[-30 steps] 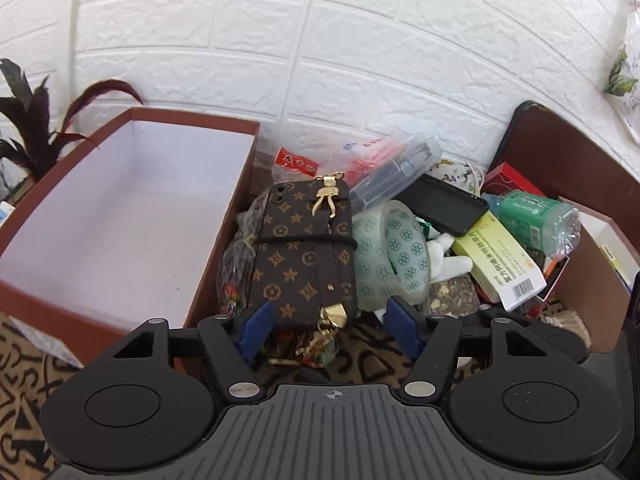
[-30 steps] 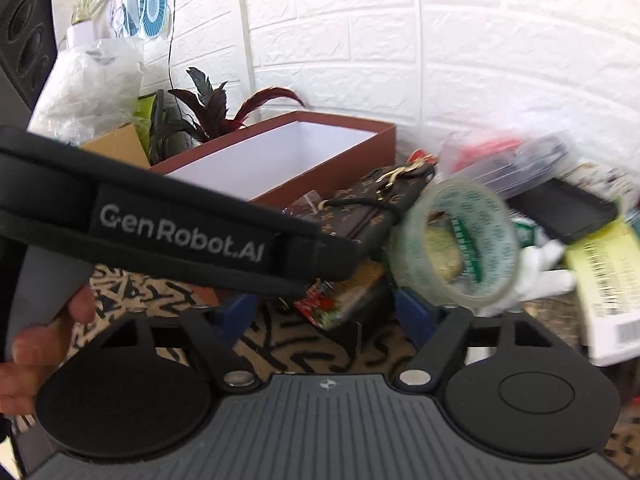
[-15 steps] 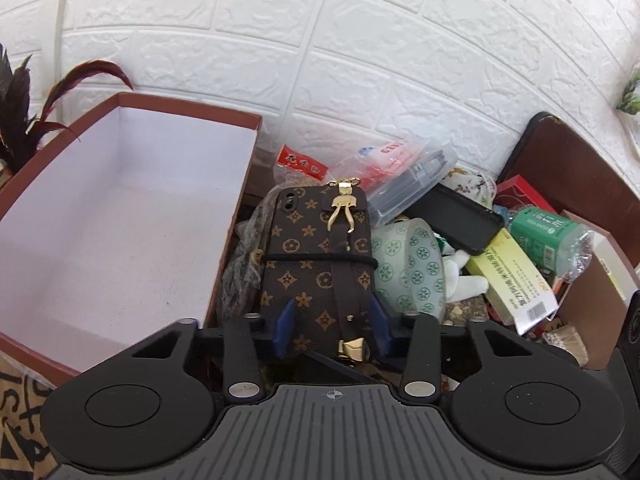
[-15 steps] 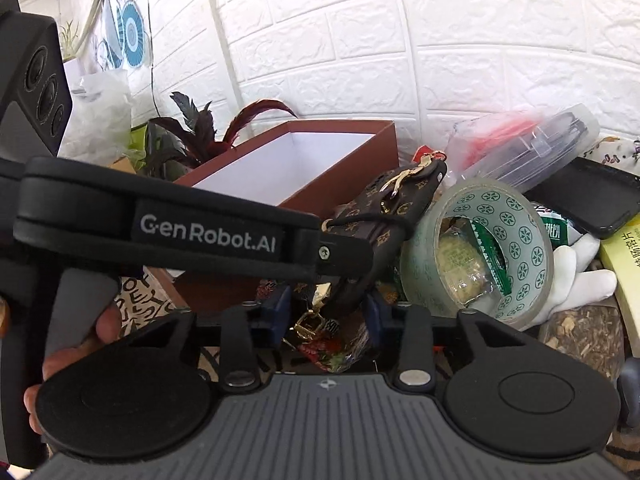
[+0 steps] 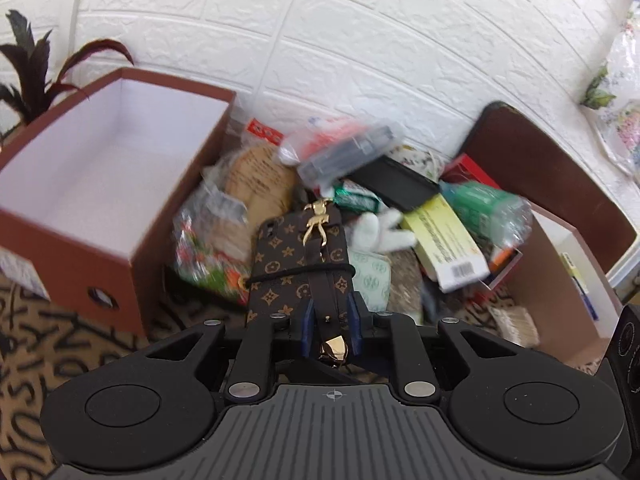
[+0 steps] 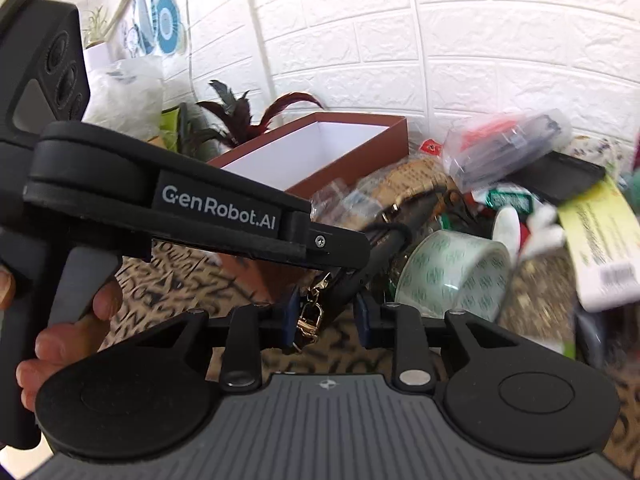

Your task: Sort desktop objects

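My left gripper (image 5: 329, 330) is shut on the near end of a brown monogram phone case (image 5: 298, 268) with a strap and gold clasp, and holds it lifted above the pile. The case also shows edge-on in the right wrist view (image 6: 376, 256), gripped by the left gripper. My right gripper (image 6: 326, 320) has its jaws partly closed around the case's dangling gold clasp (image 6: 308, 318); whether they pinch it I cannot tell. An empty brown box with a white inside (image 5: 100, 168) stands to the left. A roll of green-printed tape (image 6: 452, 276) lies by the right gripper.
The pile holds a black phone (image 5: 394, 184), a yellow medicine box (image 5: 444, 244), a green bottle (image 5: 484, 206), a white hand figure (image 5: 380, 232), a clear plastic case (image 5: 344, 152) and snack packets (image 5: 208, 252). A second open box (image 5: 560, 264) stands right. White brick wall behind.
My left gripper closed on the phone case and lifted it off the pile, uncovering packets beneath. The right gripper's jaws narrowed around the clasp. The tape roll tipped over.
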A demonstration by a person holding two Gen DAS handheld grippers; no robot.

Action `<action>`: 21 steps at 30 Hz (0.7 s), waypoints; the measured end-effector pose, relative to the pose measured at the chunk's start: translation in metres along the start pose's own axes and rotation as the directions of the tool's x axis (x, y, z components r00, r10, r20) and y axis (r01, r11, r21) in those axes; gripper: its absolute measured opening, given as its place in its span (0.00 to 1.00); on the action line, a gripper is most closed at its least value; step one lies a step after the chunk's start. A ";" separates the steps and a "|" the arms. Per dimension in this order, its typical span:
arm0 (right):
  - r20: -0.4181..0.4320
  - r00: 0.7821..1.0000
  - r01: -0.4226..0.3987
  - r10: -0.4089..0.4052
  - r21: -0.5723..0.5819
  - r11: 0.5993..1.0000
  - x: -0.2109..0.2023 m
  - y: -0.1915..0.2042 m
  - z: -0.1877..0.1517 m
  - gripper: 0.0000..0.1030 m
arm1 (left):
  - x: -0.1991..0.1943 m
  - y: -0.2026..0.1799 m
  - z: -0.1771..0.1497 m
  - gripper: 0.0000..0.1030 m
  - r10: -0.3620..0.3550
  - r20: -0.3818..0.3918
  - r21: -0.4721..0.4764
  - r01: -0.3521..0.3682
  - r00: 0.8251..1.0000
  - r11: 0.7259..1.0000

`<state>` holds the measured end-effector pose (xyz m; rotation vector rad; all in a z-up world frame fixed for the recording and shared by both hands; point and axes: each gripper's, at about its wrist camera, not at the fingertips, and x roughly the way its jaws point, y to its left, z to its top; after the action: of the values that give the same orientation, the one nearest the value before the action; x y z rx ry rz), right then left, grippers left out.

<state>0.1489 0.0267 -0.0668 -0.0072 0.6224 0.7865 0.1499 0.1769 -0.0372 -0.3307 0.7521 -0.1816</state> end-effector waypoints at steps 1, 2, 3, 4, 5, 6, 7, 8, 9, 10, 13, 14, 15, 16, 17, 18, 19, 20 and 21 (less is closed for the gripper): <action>-0.010 1.000 0.000 0.000 0.003 1.000 -0.009 0.000 -0.006 0.30 | -0.003 -0.007 -0.008 0.28 -0.001 -0.008 -0.003 0.001 1.000 1.000; -0.020 1.000 0.001 -0.001 0.002 1.000 -0.018 0.000 -0.013 0.29 | -0.006 -0.014 -0.018 0.28 -0.001 -0.012 0.001 0.001 1.000 1.000; -0.029 1.000 0.000 0.000 0.002 1.000 -0.027 -0.001 -0.021 0.28 | -0.009 -0.021 -0.029 0.28 -0.001 -0.018 0.005 0.001 1.000 1.000; -0.041 0.999 -0.001 0.001 0.008 1.000 -0.037 -0.003 -0.029 0.27 | -0.013 -0.028 -0.039 0.28 -0.005 -0.026 0.009 0.005 1.000 1.000; -0.052 0.999 0.001 0.000 0.021 1.000 -0.046 -0.005 -0.037 0.26 | -0.016 -0.033 -0.050 0.28 -0.013 -0.035 0.005 0.013 0.999 1.000; -0.064 0.998 0.005 -0.003 0.032 0.999 -0.055 -0.008 -0.045 0.24 | -0.018 -0.039 -0.061 0.32 -0.030 -0.049 -0.006 0.030 0.998 1.000; -0.074 0.997 -0.005 0.009 0.047 0.999 -0.065 -0.011 -0.054 0.22 | -0.018 -0.045 -0.073 0.35 -0.034 -0.070 -0.020 0.033 0.997 0.999; -0.079 0.997 -0.010 0.015 0.063 0.998 -0.075 -0.012 -0.061 0.22 | -0.018 -0.050 -0.085 0.35 -0.035 -0.084 -0.037 0.032 0.996 0.999; -0.087 0.996 -0.008 0.014 0.063 0.998 -0.084 -0.011 -0.069 0.22 | -0.015 -0.055 -0.097 0.37 -0.043 -0.102 -0.043 0.039 0.994 0.998; -0.101 0.995 -0.003 0.008 0.058 0.998 -0.092 -0.010 -0.077 0.22 | -0.016 -0.061 -0.108 0.37 -0.045 -0.098 -0.041 0.041 0.994 0.998; -0.130 0.992 0.016 -0.010 0.048 0.999 -0.108 -0.009 -0.100 0.22 | -0.023 -0.077 -0.128 0.37 -0.047 -0.087 -0.049 0.043 0.995 0.998; -0.130 0.992 0.013 -0.005 0.058 0.998 -0.114 -0.010 -0.104 0.22 | -0.025 -0.081 -0.131 0.37 -0.055 -0.090 -0.058 0.050 0.994 0.997; -0.131 0.991 0.011 -0.002 0.065 0.998 -0.120 -0.010 -0.107 0.22 | -0.026 -0.086 -0.133 0.37 -0.057 -0.095 -0.063 0.051 0.994 0.997; -0.131 0.991 0.011 -0.003 0.060 0.998 -0.126 -0.009 -0.110 0.22 | -0.028 -0.090 -0.137 0.37 -0.060 -0.104 -0.062 0.053 0.993 0.997; -0.133 0.991 0.011 -0.004 0.052 0.999 -0.133 -0.008 -0.114 0.22 | -0.031 -0.094 -0.140 0.37 -0.064 -0.111 -0.057 0.058 0.992 0.997; -0.136 0.991 0.009 -0.003 0.046 0.999 -0.138 -0.006 -0.116 0.22 | -0.034 -0.098 -0.145 0.37 -0.071 -0.117 -0.050 0.066 0.991 0.997; -0.137 0.991 0.002 0.005 0.049 0.999 -0.144 -0.005 -0.120 0.23 | -0.036 -0.101 -0.149 0.37 -0.078 -0.124 -0.044 0.073 0.989 0.996; -0.142 0.990 -0.008 0.017 0.059 0.998 -0.150 -0.005 -0.125 0.25 | -0.037 -0.104 -0.153 0.38 -0.087 -0.131 -0.042 0.083 0.988 0.996; -0.152 0.988 -0.020 0.030 0.065 0.998 -0.154 -0.006 -0.130 0.25 | -0.039 -0.105 -0.156 0.45 -0.094 -0.136 -0.045 0.089 0.986 0.995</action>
<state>0.0029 -0.1093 -0.0942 -0.0020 0.7943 0.7949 0.0092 0.0538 -0.0814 -0.3926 0.8784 -0.2789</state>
